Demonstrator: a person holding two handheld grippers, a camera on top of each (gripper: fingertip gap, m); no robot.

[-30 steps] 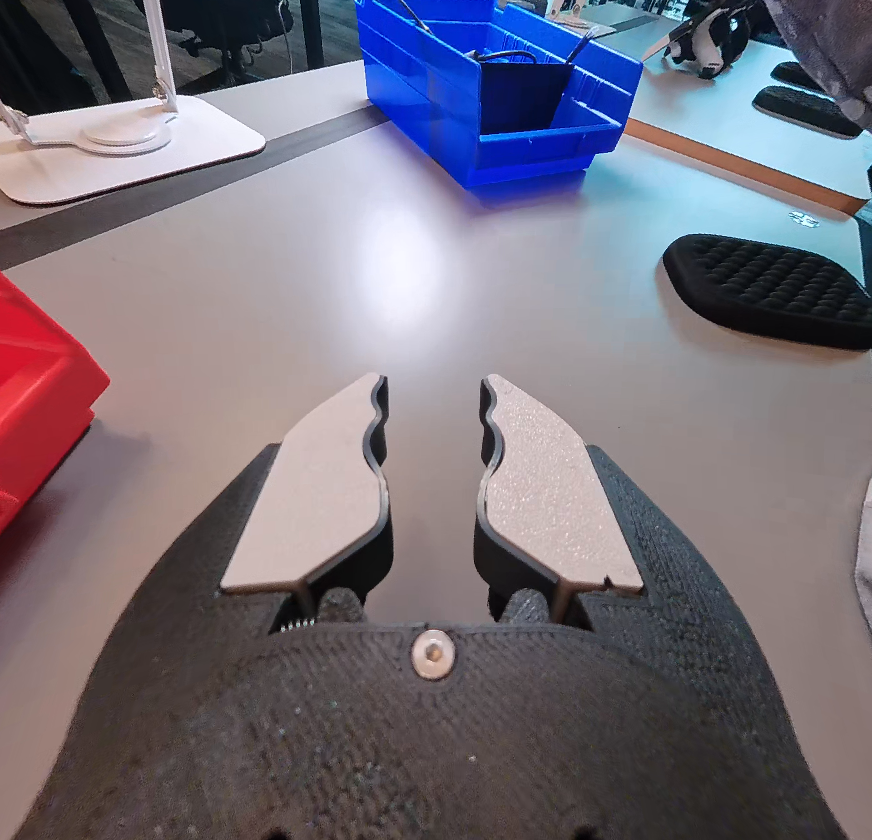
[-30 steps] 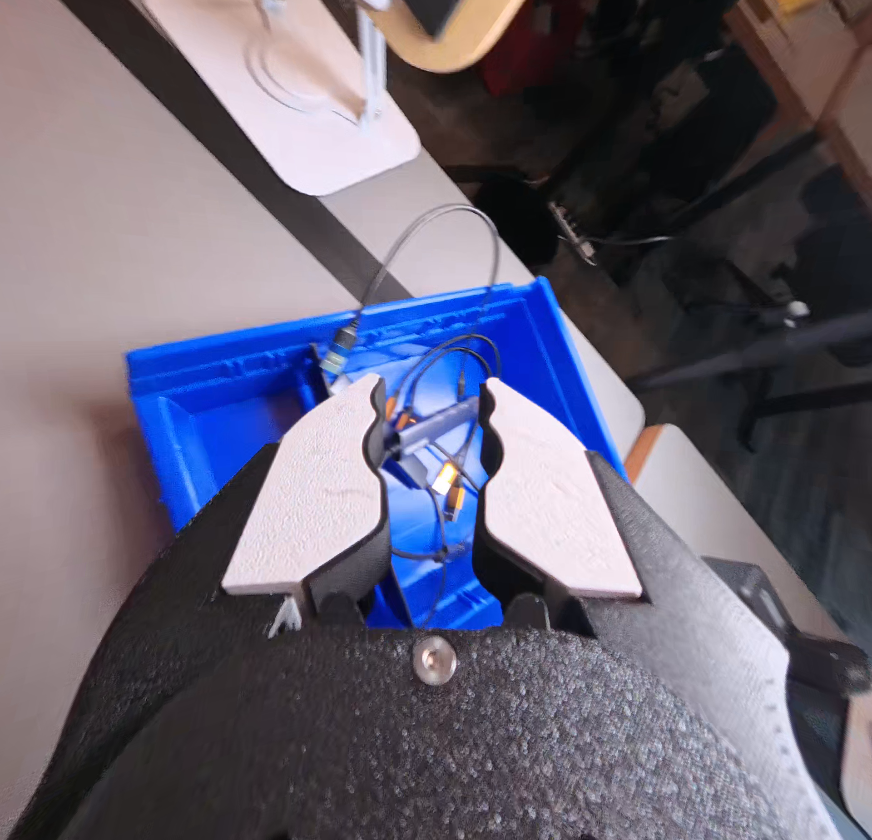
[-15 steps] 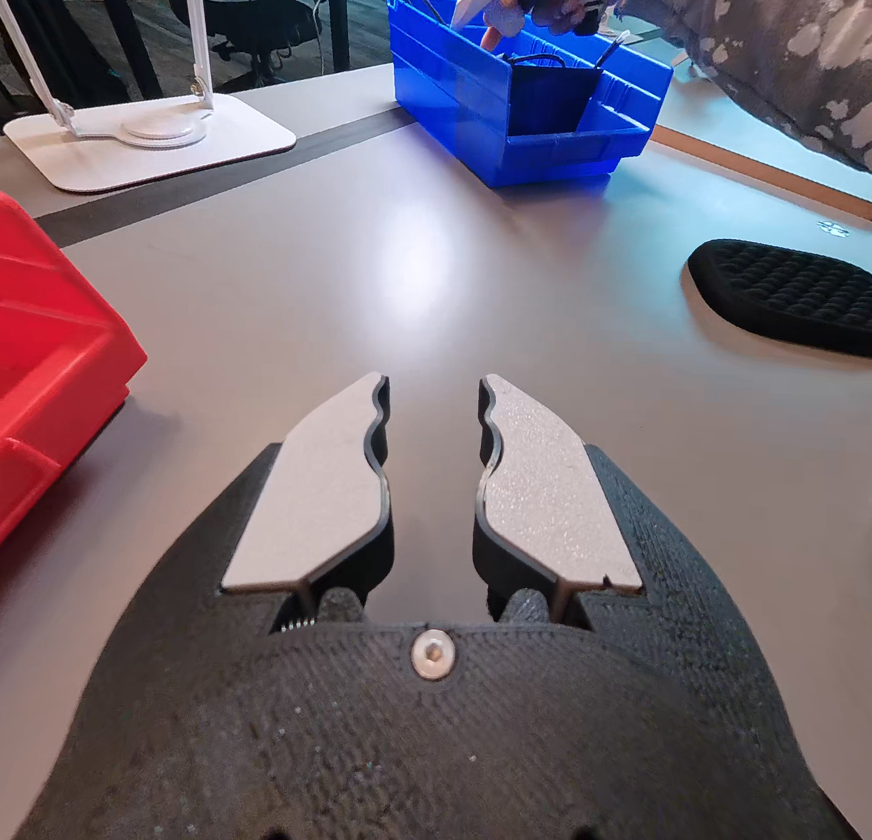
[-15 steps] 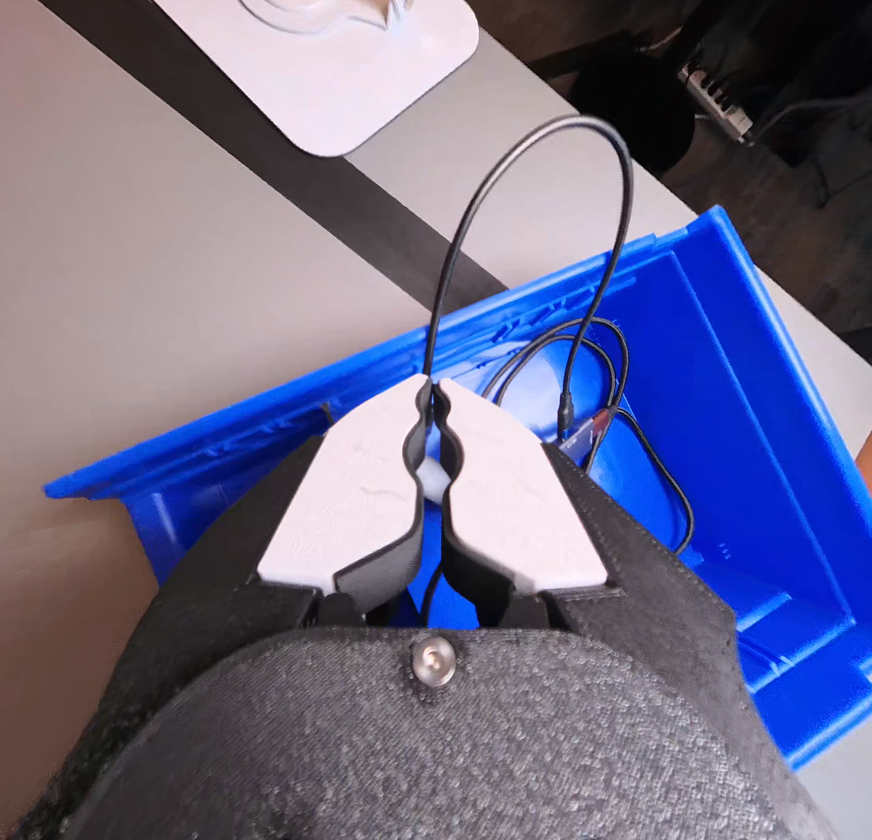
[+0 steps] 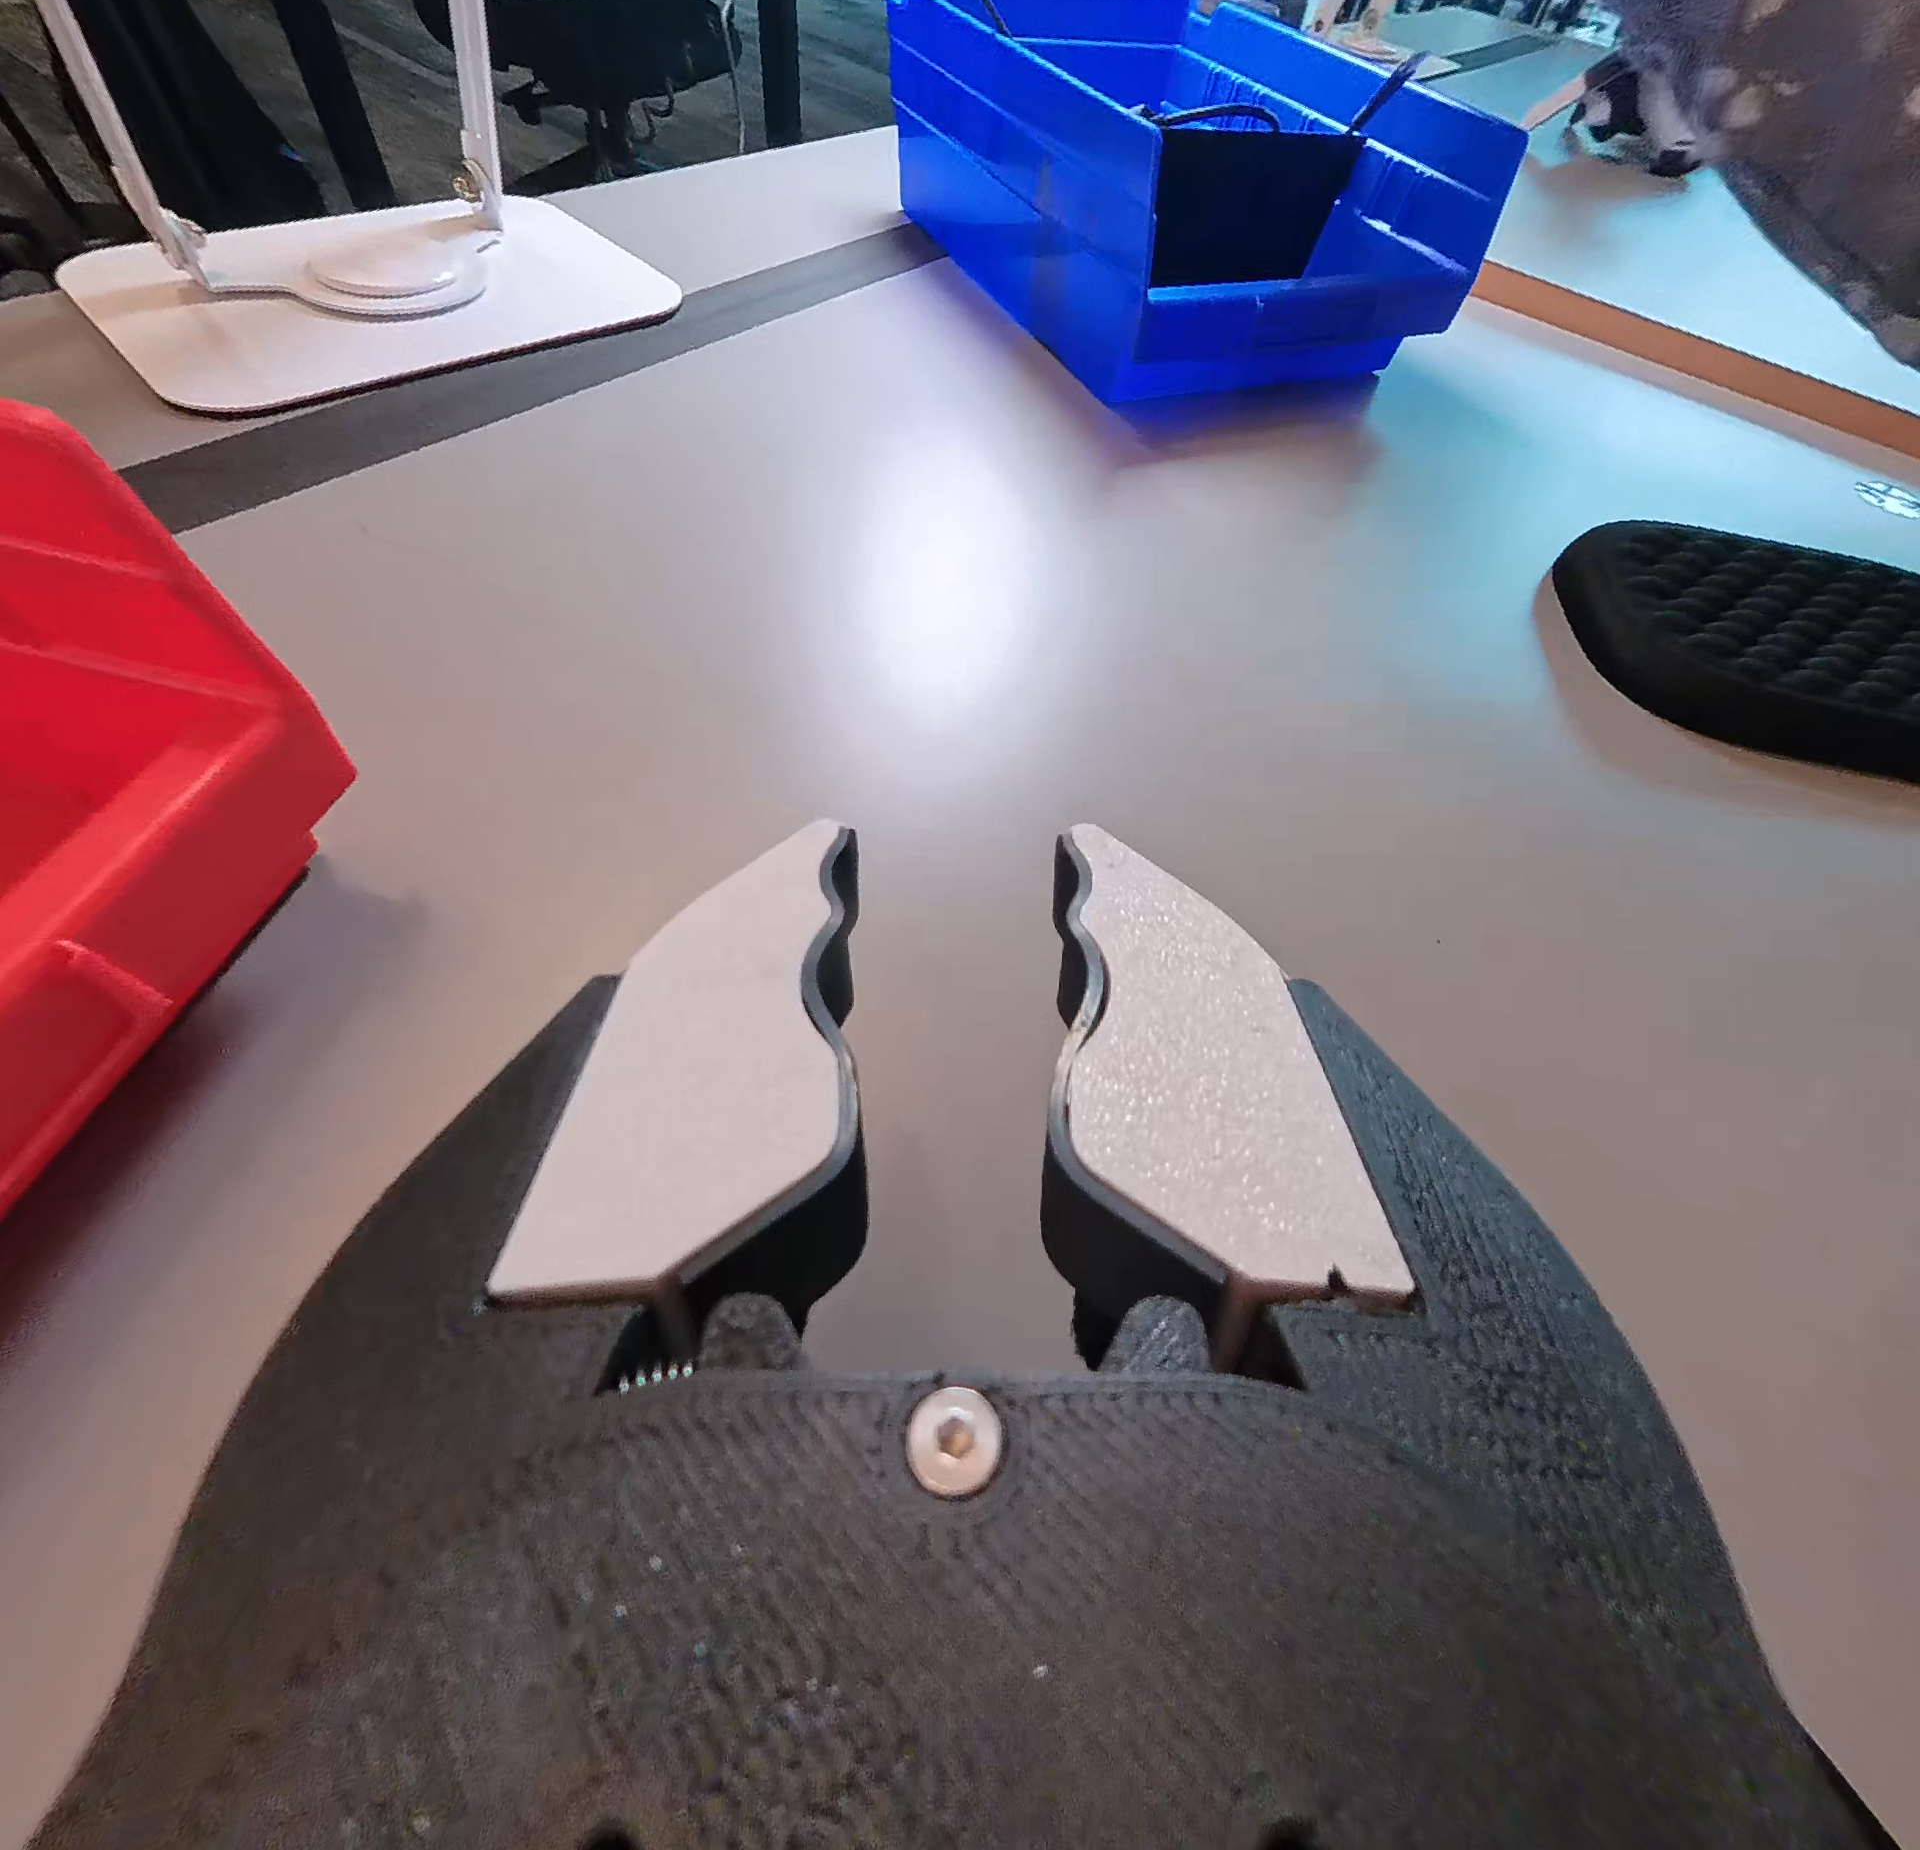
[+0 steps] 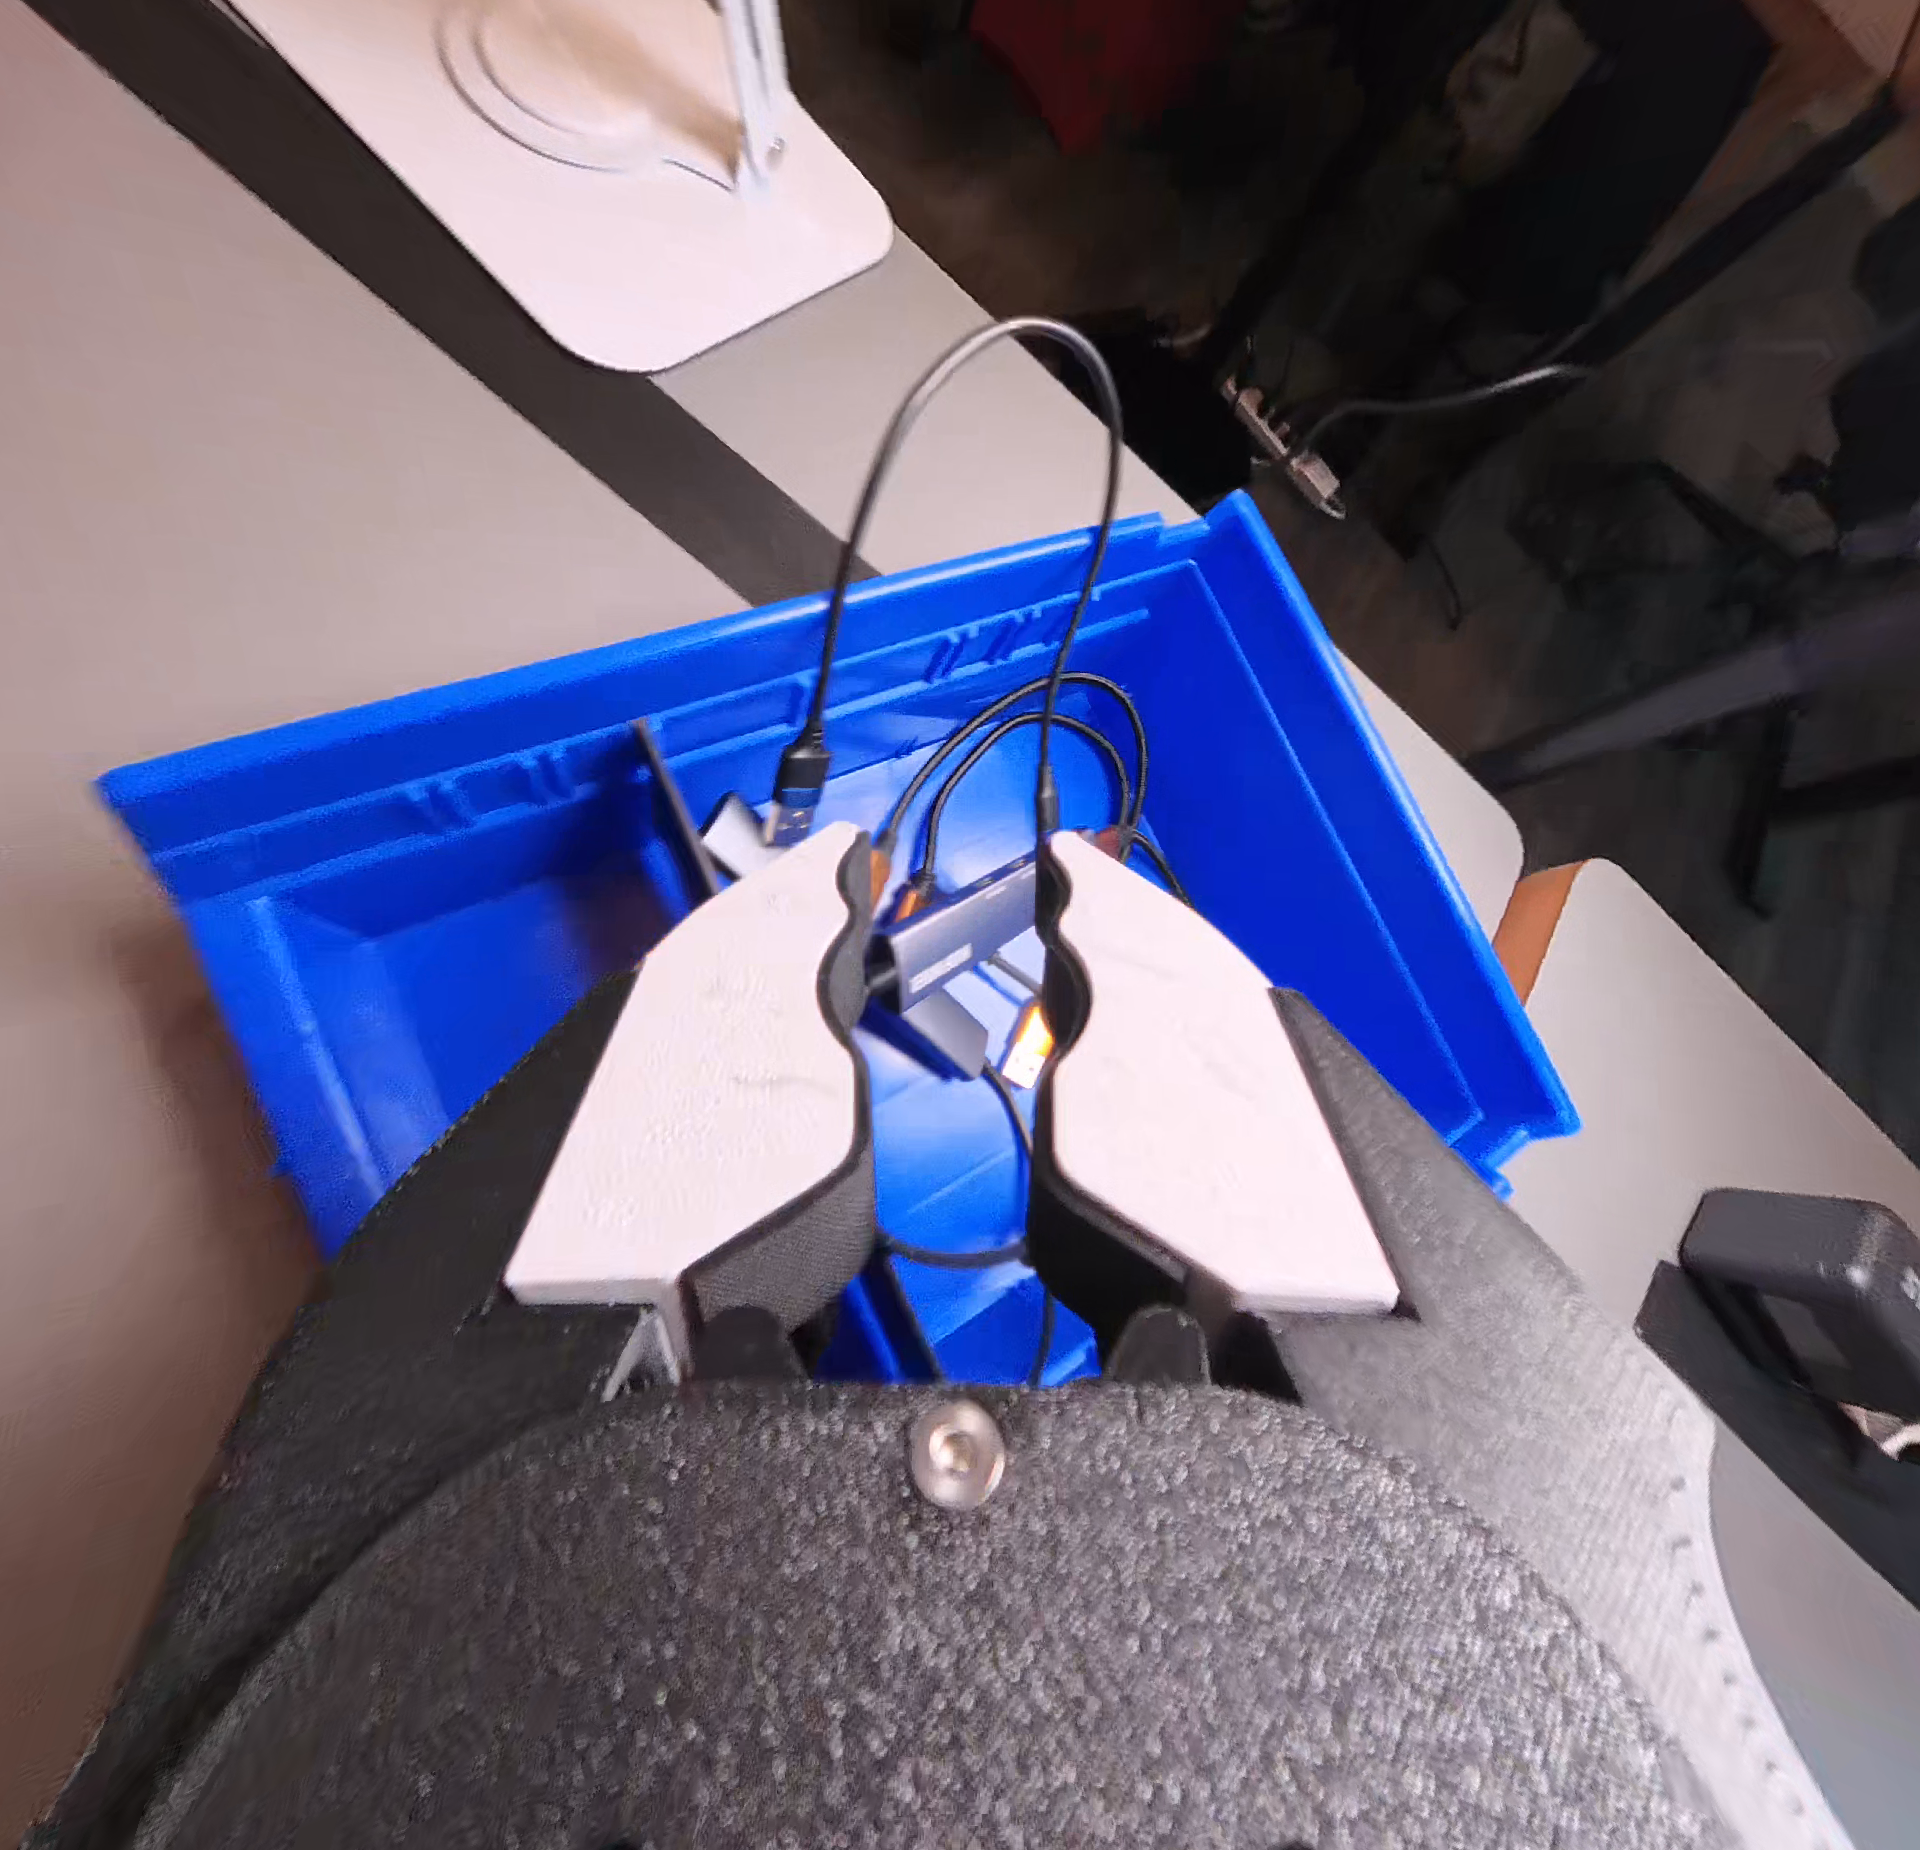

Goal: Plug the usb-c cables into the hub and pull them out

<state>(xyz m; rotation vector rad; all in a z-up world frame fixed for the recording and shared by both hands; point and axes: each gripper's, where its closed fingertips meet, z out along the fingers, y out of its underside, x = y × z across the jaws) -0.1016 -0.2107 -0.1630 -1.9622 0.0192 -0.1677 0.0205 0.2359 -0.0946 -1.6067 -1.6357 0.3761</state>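
The blue bin holds a grey USB hub amid several black cables with orange-tipped plugs. One black cable arches up over the bin's far wall, and its blue-banded plug hangs just past my left fingertip. My right gripper is open above the bin, and the hub shows in the gap between its fingers. My left gripper is open and empty, low over the grey table, well short of the blue bin.
A red bin sits to the left of my left gripper. A white lamp base stands at the far left. A black textured pad lies on the right. A person's patterned sleeve reaches over the bin. A black device lies right of the bin. About 45 centimetres separates my left fingertips from my right.
My right gripper was open a second ago, shut half a second ago, and is open again above the hub. My left gripper has shifted slightly and stays open.
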